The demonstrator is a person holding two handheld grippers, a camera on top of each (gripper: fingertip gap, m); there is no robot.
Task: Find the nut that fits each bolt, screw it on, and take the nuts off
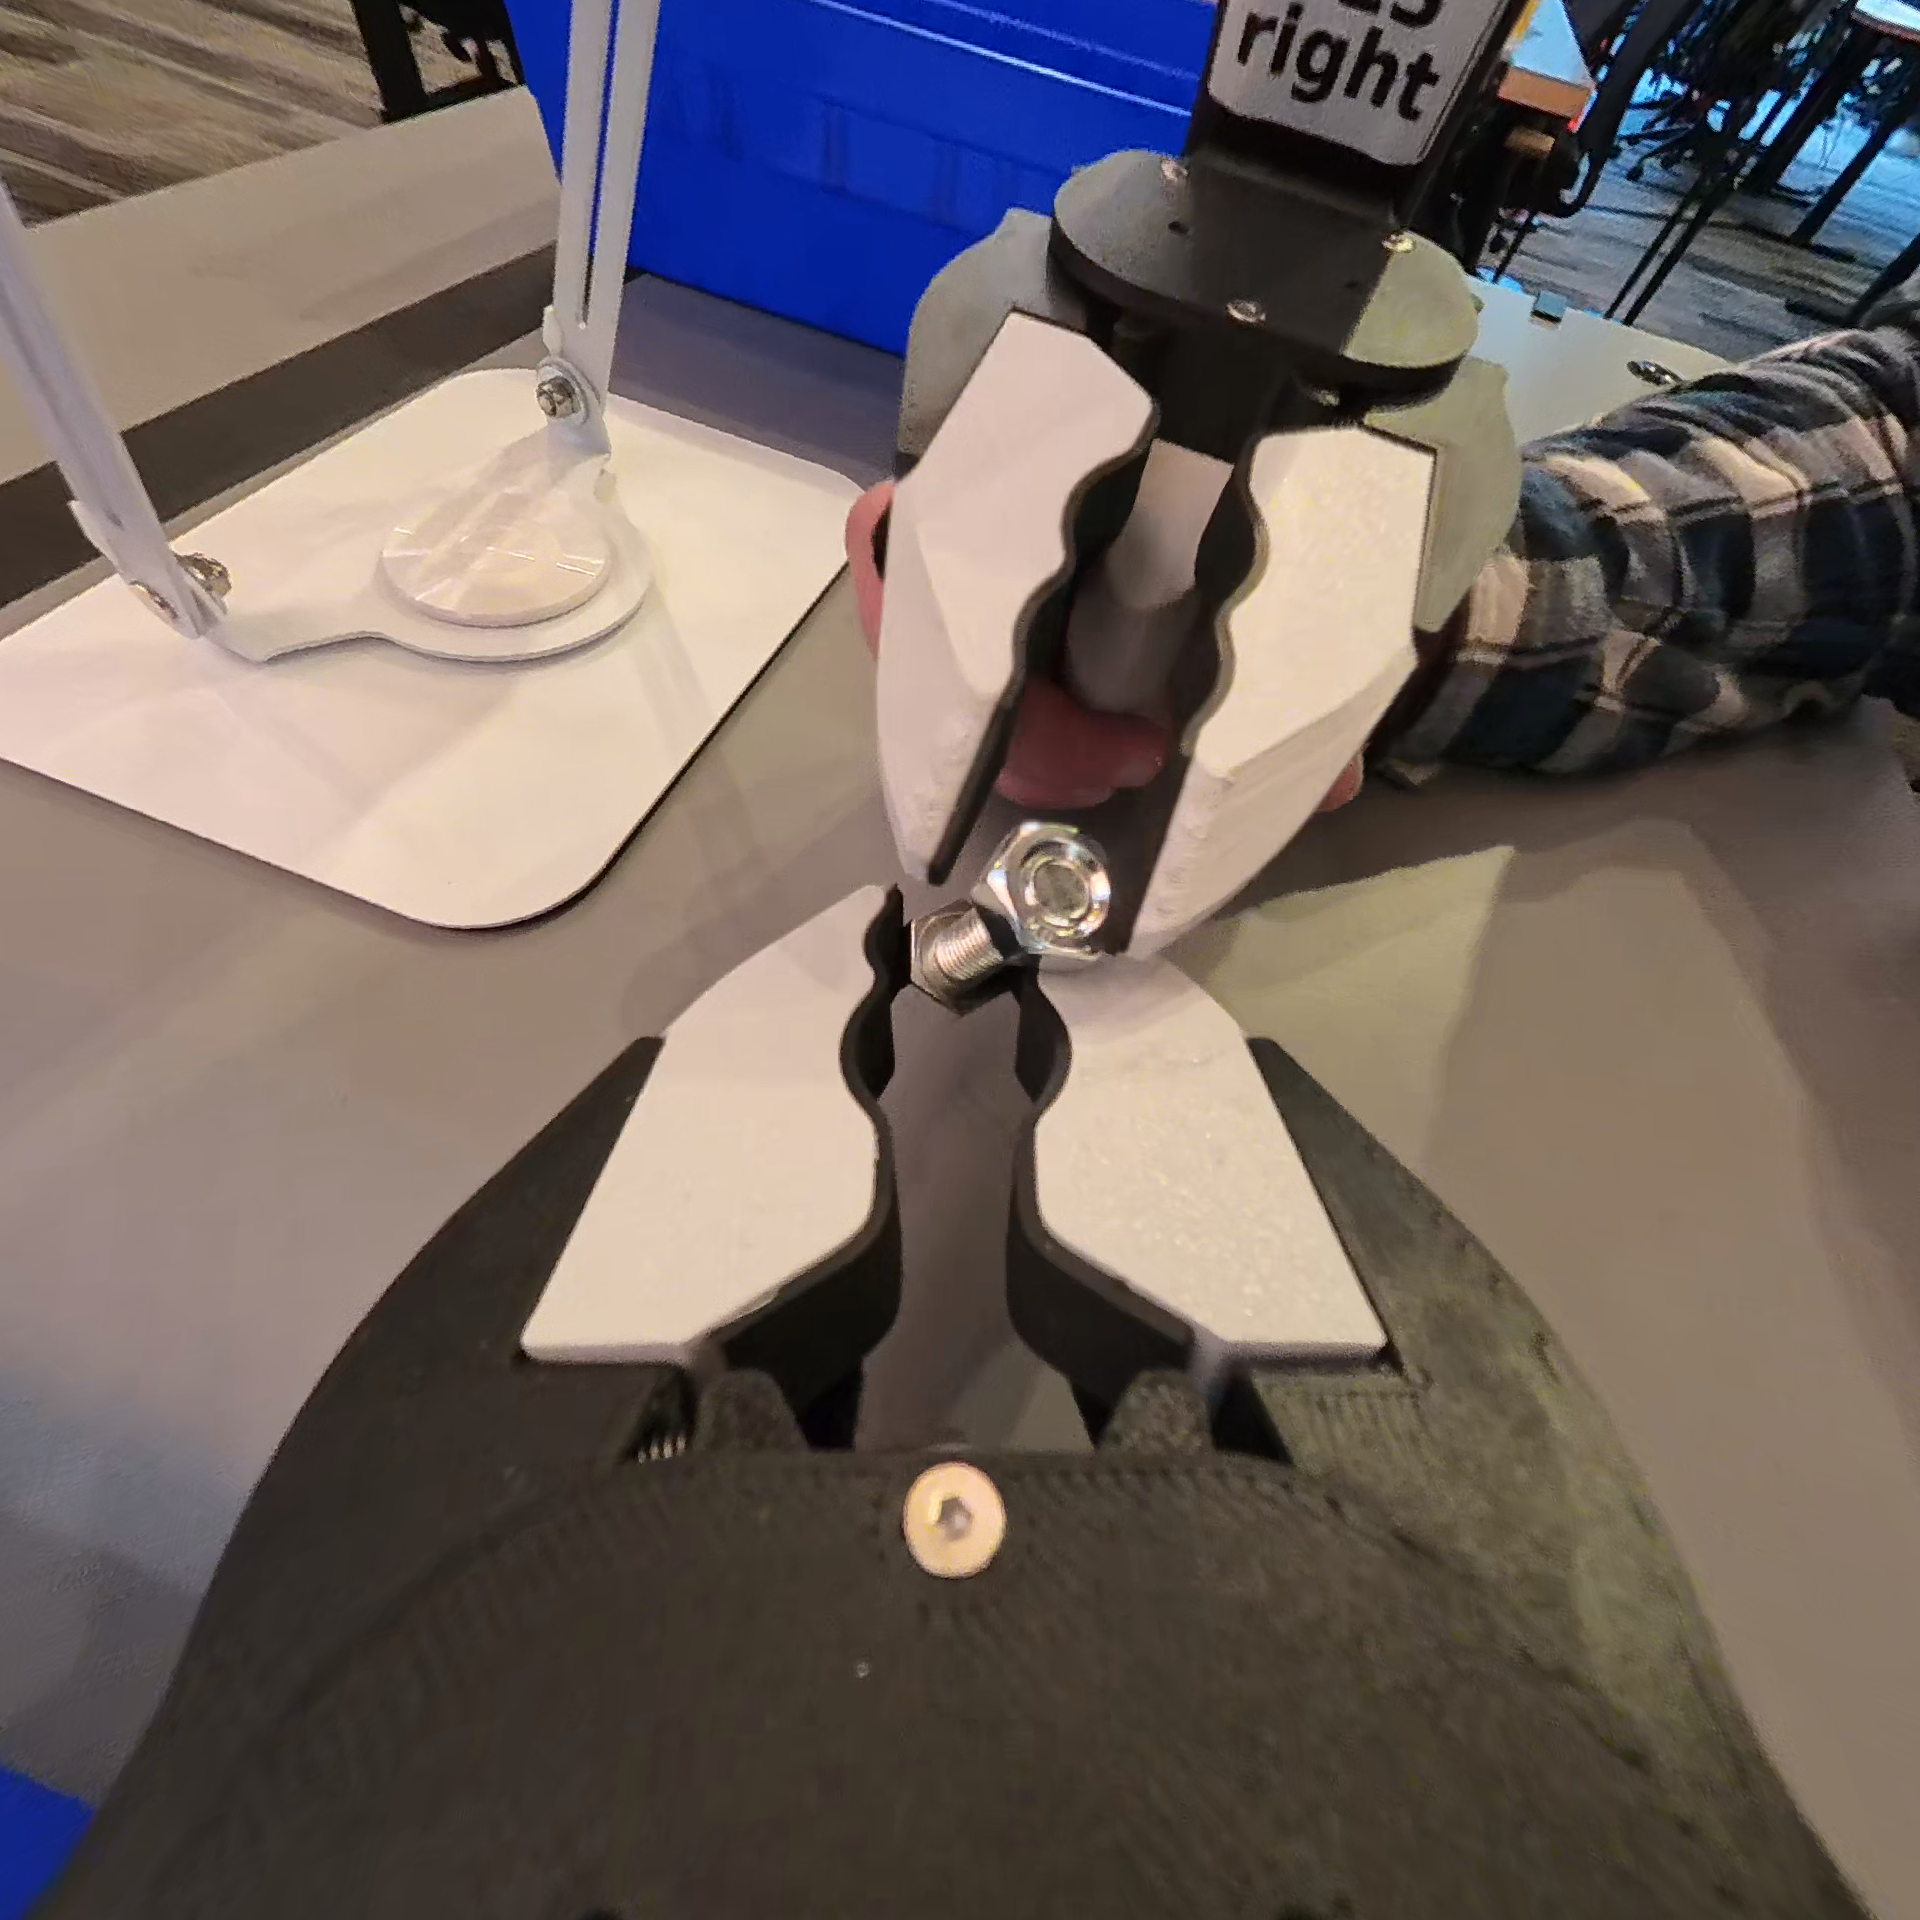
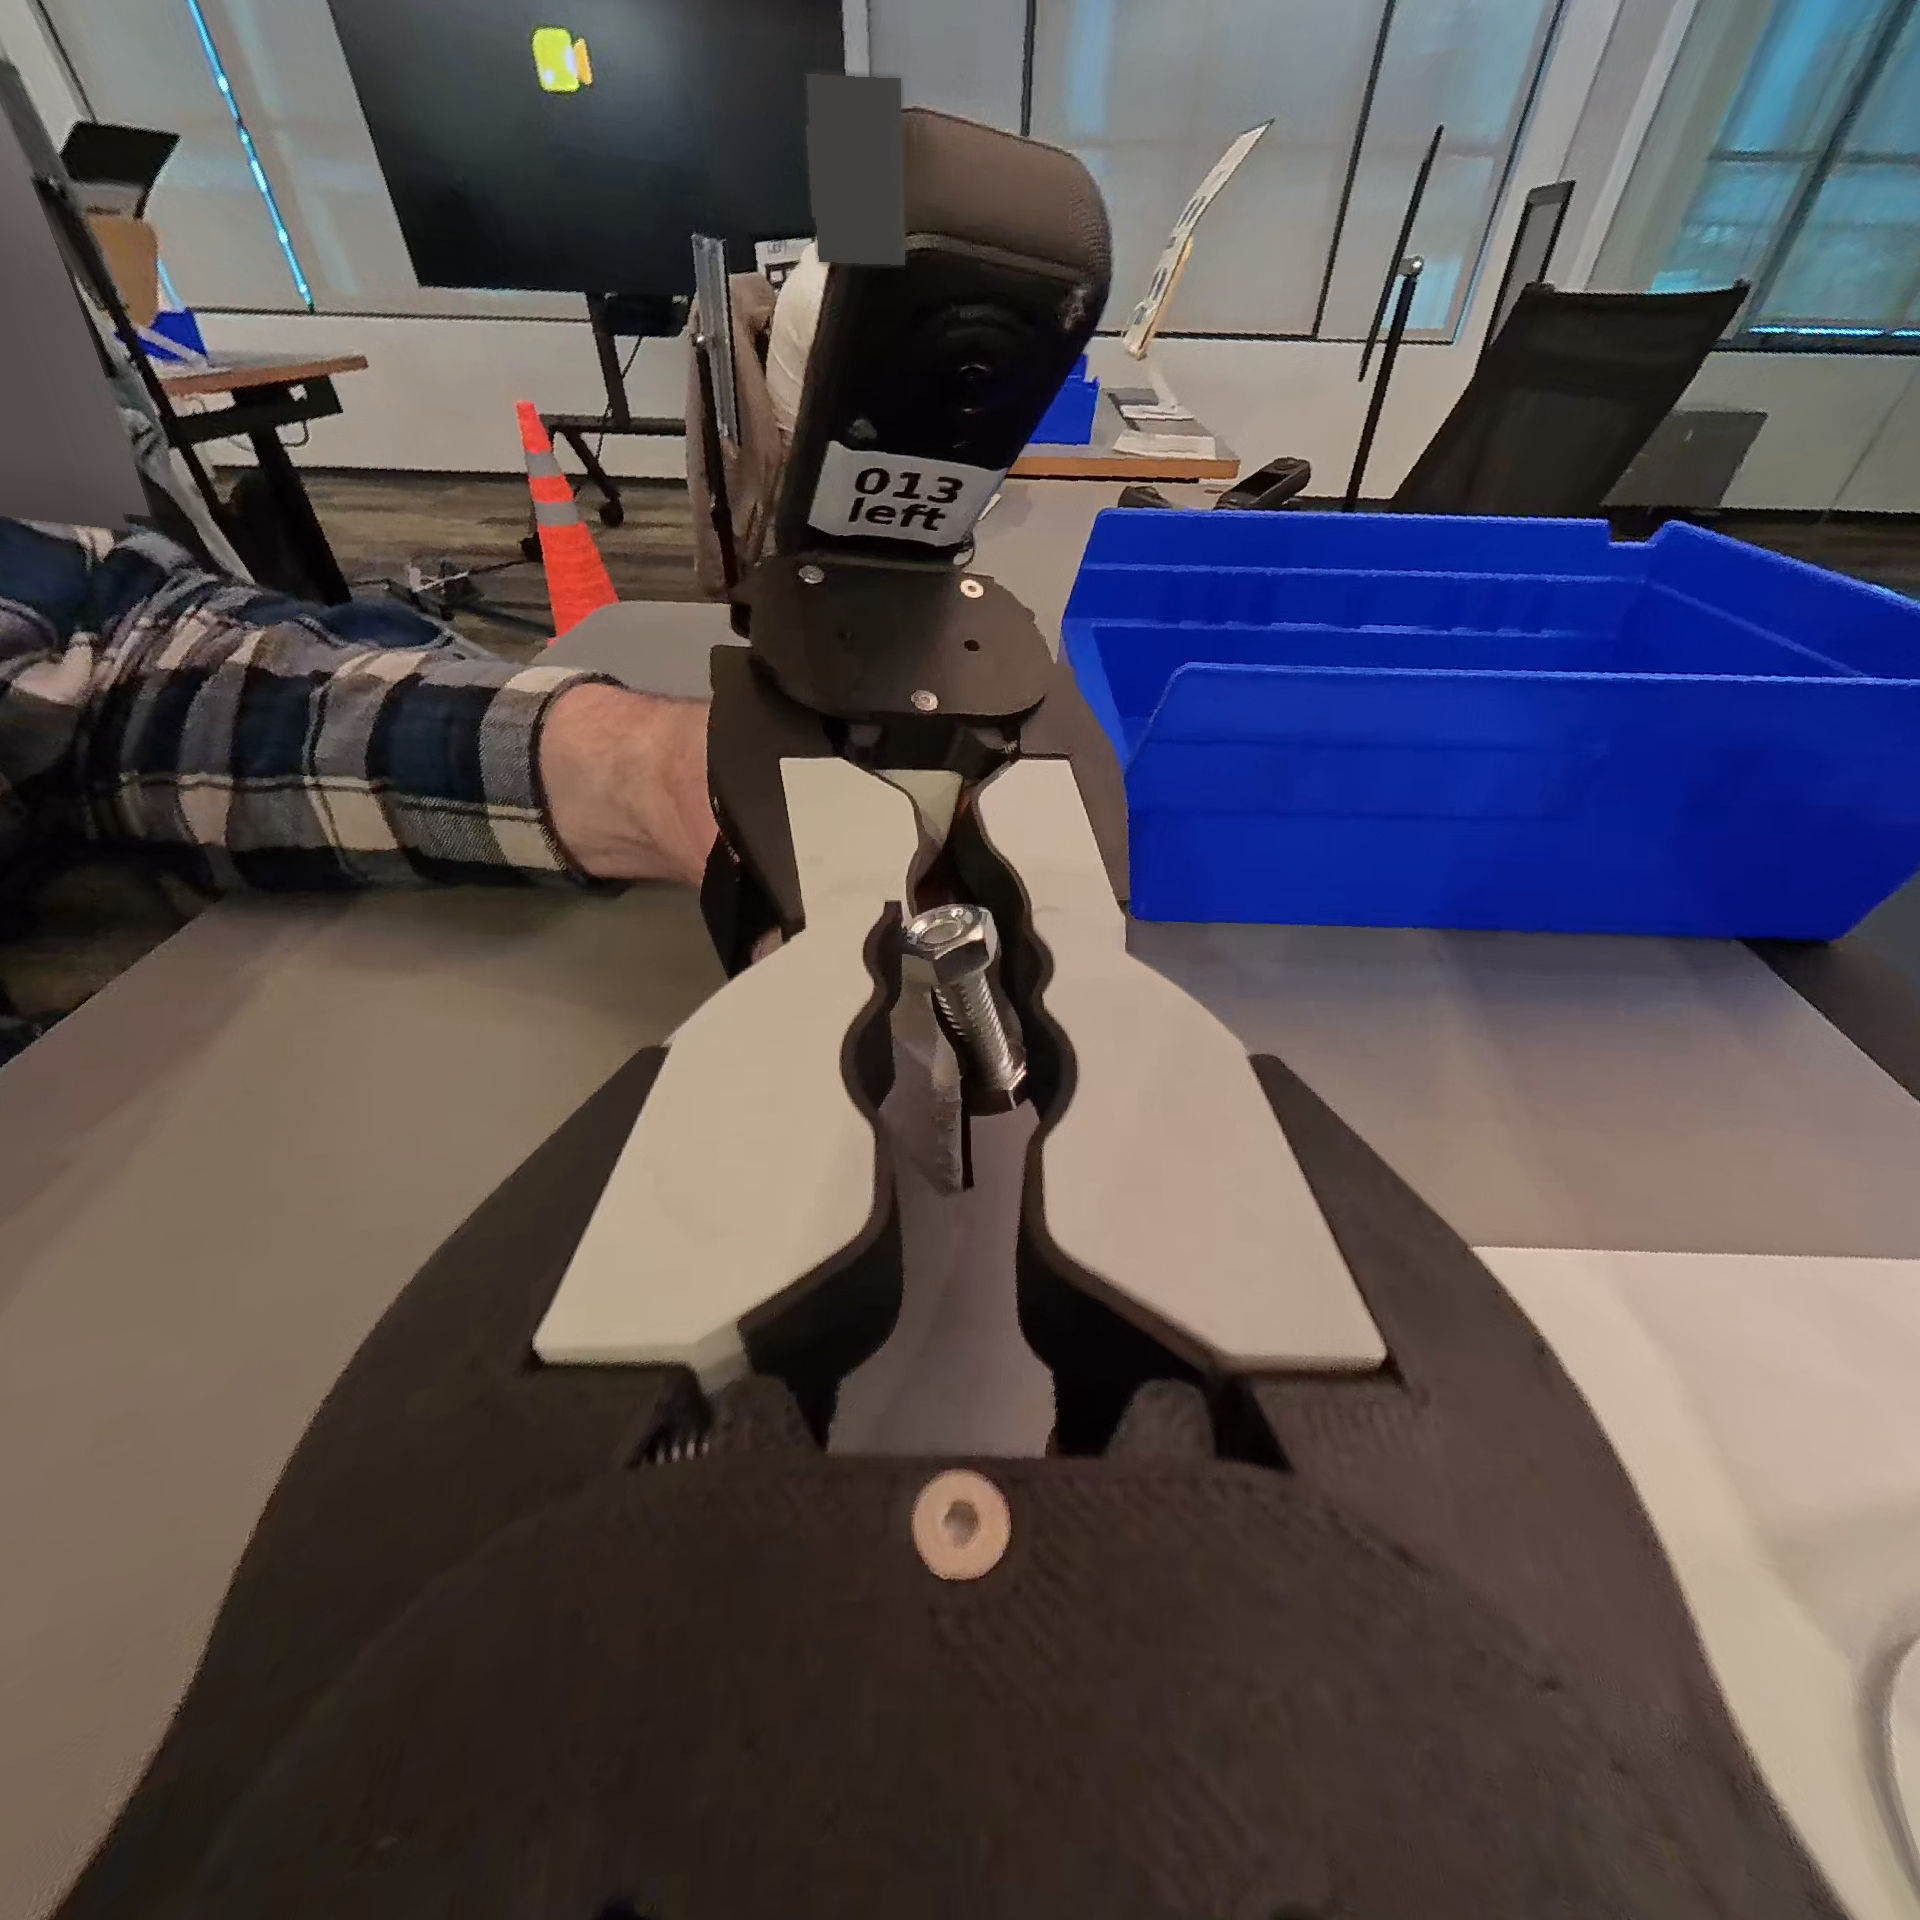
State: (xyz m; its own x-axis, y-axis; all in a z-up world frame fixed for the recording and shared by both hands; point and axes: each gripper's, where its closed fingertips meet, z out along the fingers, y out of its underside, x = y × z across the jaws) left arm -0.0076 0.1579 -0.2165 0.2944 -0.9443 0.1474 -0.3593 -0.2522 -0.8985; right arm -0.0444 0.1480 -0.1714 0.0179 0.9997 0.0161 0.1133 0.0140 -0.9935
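Observation:
My left gripper (image 1: 956,951) is shut on the hex head of a silver bolt (image 1: 951,951) and holds it above the grey table (image 1: 1455,1091). A silver nut (image 1: 1051,896) sits on the far end of the bolt's thread. My right gripper (image 1: 1034,904) faces the left one with its fingers on either side of the nut. One pad touches the nut and the other stands apart from it, so the right gripper is open. The right wrist view shows the nut (image 2: 945,930) atop the bolt's shaft (image 2: 977,1018) between my own open fingers (image 2: 769,1091). The left gripper's body (image 2: 883,665) is behind it.
A blue bin (image 2: 1507,748) stands on the table behind the grippers. A white board (image 1: 416,810) carries a white stand's round base (image 1: 509,561) at the left. Plaid sleeves (image 1: 1683,582) (image 2: 260,748) rest on the table at the sides. The grippers' ends are close to 5 cm from one another.

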